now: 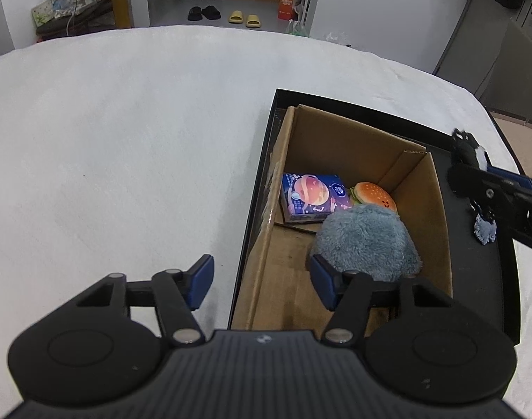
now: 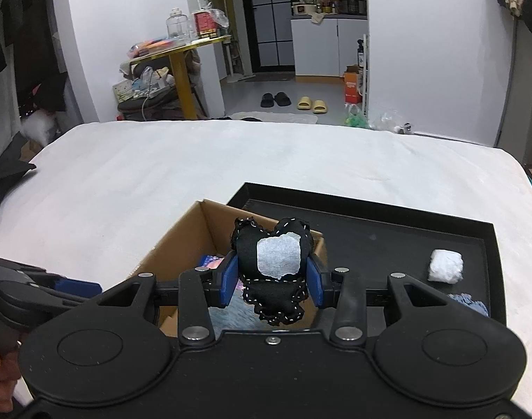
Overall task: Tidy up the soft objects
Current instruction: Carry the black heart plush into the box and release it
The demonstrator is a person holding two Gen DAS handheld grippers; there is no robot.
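Right gripper (image 2: pixel 272 277): jaws narrow, both blue pads pressed on the flanks of a black stitched soft toy (image 2: pixel 271 269) with a white patch on its front. The toy is clear of any surface and hangs above the near end of the cardboard box (image 2: pixel 182 241).

Left gripper (image 1: pixel 262 282): jaws apart at a middling width, nothing between the pads. It sits over the near left wall of the box. Its left pad is above the white cover (image 1: pixel 126 139) outside the box. Its right pad is above the box interior, just in front of a blue-grey furry plush (image 1: pixel 367 237); contact between pad and plush cannot be determined.

Box contents: the furry plush toward the near right; a burger plush (image 1: pixel 374 192) behind it near the far right corner; a purple printed pack (image 1: pixel 311 195) left of the burger against the left wall.

The box stands in the left part of a black tray (image 2: pixel 370 206). On the tray floor right of the box lie a white wad (image 2: pixel 445 265) and a small blue-grey scrap (image 2: pixel 470 302), well apart from the box.
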